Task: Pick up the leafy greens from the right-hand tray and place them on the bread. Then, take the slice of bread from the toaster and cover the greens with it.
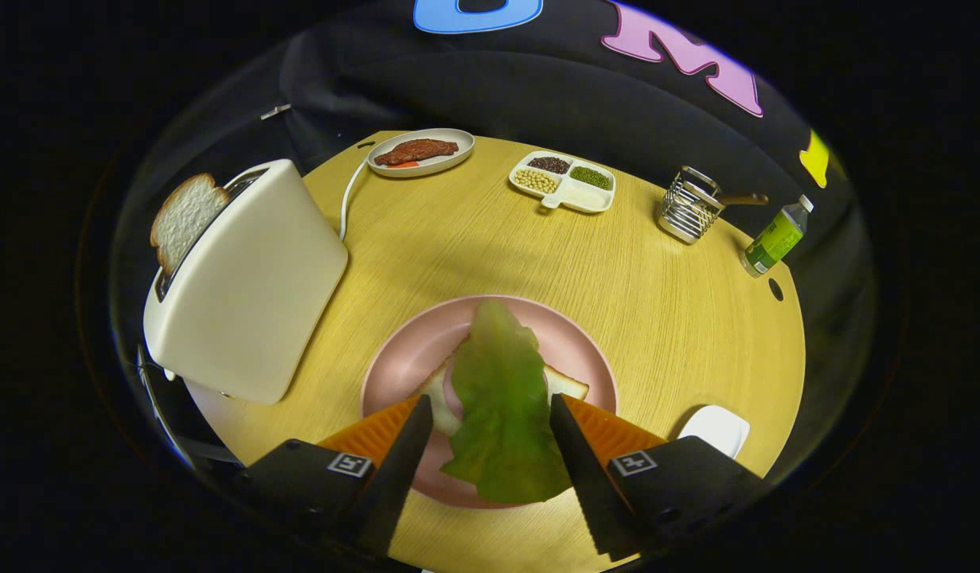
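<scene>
Fingers (490,410) spread — leafy greens (501,398) between them, over bread (565,383).

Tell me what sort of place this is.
Probably a staged kitchen table set up for sandwich making: a toaster with a bread slice sticking up, a pink plate holding bread under leafy greens, which lie between the open tongs, and a divided tray of beans.
</scene>
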Tool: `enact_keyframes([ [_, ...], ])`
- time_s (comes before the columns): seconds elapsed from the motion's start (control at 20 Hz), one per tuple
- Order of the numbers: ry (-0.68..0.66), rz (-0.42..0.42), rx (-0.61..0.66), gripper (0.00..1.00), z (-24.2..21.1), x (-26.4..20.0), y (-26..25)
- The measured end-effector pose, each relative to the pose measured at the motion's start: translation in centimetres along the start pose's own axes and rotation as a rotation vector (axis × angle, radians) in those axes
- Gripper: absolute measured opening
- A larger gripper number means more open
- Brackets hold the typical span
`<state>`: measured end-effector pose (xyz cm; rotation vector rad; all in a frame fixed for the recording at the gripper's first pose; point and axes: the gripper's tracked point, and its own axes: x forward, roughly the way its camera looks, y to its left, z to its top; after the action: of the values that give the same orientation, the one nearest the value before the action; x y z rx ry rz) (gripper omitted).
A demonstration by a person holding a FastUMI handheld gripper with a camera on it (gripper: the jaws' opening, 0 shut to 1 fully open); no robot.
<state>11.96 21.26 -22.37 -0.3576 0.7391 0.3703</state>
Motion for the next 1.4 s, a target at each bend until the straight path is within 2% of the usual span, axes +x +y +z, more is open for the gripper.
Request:
enact_keyframes([
  [0.1,-0.016,-0.003,-0.001,1.0,0.4,-0.7,0.1],
  [0.3,-0.067,0.002,-0.003,0.99,1.1,-2.4,0.8],
  [0.5,-0.171,0.032,-0.044,0.99,3.8,-5.8,3.2],
  [0.7,-0.282,0.09,-0.088,0.99,7.5,-9.3,7.1],
  [0.85,-0.321,0.171,-0.077,0.99,9.8,-11.3,11.4],
  [1.2,-0.367,0.287,-0.126,1.0,12.9,-12.8,19.3],
  [1.4,-0.364,0.309,-0.124,1.0,14.2,-11.6,22.6],
])
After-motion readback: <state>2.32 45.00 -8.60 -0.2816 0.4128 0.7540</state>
